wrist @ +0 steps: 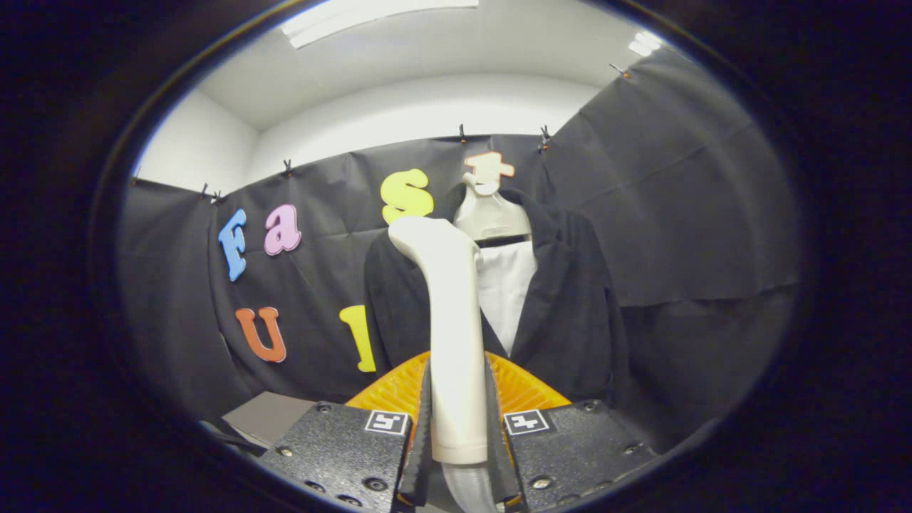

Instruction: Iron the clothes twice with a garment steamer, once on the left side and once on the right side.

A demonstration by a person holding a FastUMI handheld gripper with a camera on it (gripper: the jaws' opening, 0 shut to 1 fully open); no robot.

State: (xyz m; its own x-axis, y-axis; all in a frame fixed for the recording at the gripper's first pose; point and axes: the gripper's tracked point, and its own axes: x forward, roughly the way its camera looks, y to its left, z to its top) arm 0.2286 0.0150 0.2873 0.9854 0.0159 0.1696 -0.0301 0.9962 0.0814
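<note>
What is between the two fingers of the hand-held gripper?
In the gripper view, the white handle of the garment steamer stands upright between the fingers of the hand-held gripper, both pressing on it. Its head rises before the dark jacket hanging beyond.

One garment steamer (447, 313) stands upright, its handle clamped between the two fingers of the one gripper (459, 420), both pressing on it. Just behind the steamer hangs one dark jacket (570, 299), and inside the jacket's open front sits one white shirt (507, 288). Above the steamer's head, one pale hanger (490, 214) carries both garments. Lower and to the side of the steamer lies one grey flat surface (267, 415).
</note>
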